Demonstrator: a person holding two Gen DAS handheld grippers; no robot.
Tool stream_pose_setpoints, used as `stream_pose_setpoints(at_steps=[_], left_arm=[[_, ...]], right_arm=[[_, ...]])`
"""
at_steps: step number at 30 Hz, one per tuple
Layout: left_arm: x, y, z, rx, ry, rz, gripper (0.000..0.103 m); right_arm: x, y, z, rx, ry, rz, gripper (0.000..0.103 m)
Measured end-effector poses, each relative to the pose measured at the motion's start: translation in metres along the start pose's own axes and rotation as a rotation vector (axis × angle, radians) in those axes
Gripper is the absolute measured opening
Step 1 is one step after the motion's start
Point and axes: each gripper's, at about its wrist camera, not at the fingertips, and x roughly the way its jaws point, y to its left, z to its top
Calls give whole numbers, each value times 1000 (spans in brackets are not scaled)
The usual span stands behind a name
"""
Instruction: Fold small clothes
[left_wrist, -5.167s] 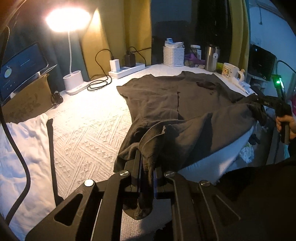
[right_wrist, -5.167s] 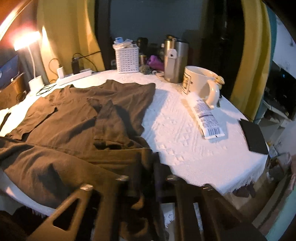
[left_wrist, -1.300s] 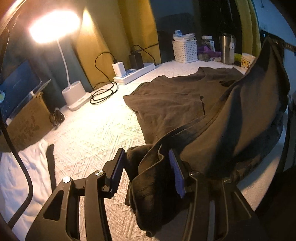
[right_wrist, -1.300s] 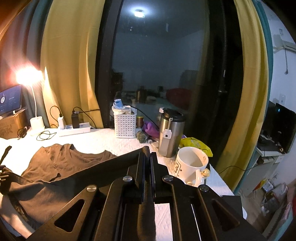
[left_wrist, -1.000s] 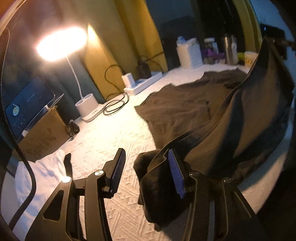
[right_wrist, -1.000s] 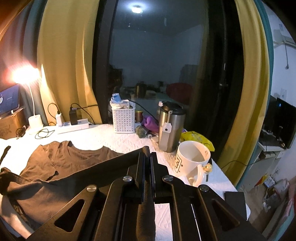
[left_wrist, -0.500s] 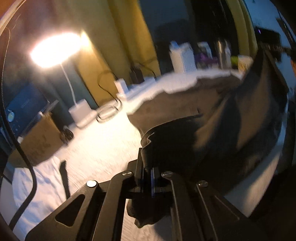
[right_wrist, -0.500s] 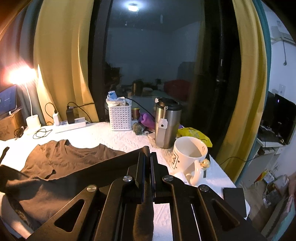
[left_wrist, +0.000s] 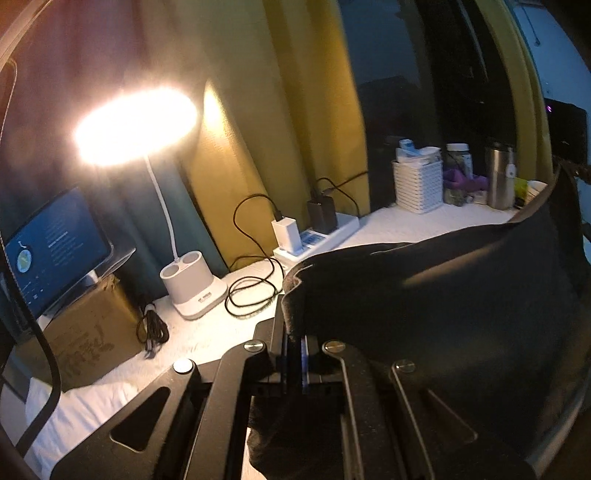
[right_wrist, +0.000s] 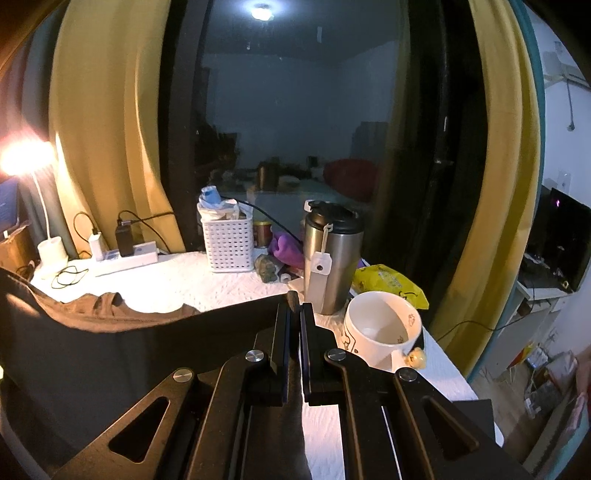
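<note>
A dark brown shirt (left_wrist: 443, 295) hangs lifted between both grippers, stretched taut above the white patterned tablecloth (left_wrist: 424, 221). My left gripper (left_wrist: 293, 339) is shut on one corner of its hem, the cloth bunching over the fingers. In the right wrist view my right gripper (right_wrist: 294, 314) is shut on the other corner, and the shirt (right_wrist: 110, 354) runs off to the left as a raised sheet. Its neckline end (right_wrist: 107, 301) still lies on the tablecloth (right_wrist: 207, 280) beyond the lifted edge.
Along the back stand a lit desk lamp (left_wrist: 192, 284), power strip with chargers (left_wrist: 317, 232), white basket (right_wrist: 228, 243), steel tumbler (right_wrist: 330, 254) and white mug (right_wrist: 380, 332). A cardboard box (left_wrist: 88, 332) with a tablet (left_wrist: 55, 247) sits at the left. Yellow curtains hang behind.
My left gripper shut on the shirt's hem corner and rose with it, lifting the cloth off the table. The right gripper kept its grip and shifted a little sideways.
</note>
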Motion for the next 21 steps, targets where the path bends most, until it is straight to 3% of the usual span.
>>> stream_pose_setpoints(at_steps=[6, 21], left_arm=[[50, 6, 10, -15, 38, -16, 3], [166, -13, -18, -37, 282, -73, 8]], right_arm=[[49, 2, 3, -5, 50, -14, 5], [176, 9, -27, -26, 276, -65, 5]])
